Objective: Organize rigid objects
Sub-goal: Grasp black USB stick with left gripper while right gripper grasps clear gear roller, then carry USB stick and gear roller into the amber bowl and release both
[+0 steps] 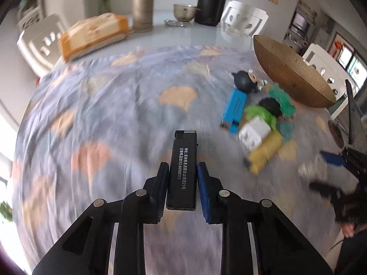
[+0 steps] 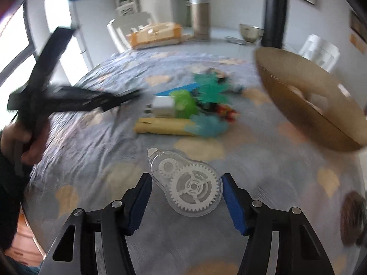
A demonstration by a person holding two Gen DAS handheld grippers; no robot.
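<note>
**Lighter clamped on the left, tape dispenser waiting on the right**

My left tongs (image 1: 182,171) are clamped on a black lighter (image 1: 182,170), held by its long flat sides and lifted above the patterned cloth (image 1: 103,114) that covers the bench. I judge it light, stiff and rather slick, so a grip low on the body, as now, should keep it from twisting. Past it to the right lies the toy pile (image 1: 257,119), and beyond that the gold bowl (image 1: 291,73), tilted on its edge.

My right tongs (image 2: 187,190) stand apart, one finger on each side of a clear correction-tape dispenser (image 2: 188,183) lying flat on the cloth; neither pad seems to touch it. It looks light, hard plastic, thin-shelled and slippery, so I would take it across the wide round end, gently.

The left view alone shows the printing on the lighter. The right view alone shows the dispenser's gears; it also shows my left hand (image 2: 20,139) on its handle.
</note>
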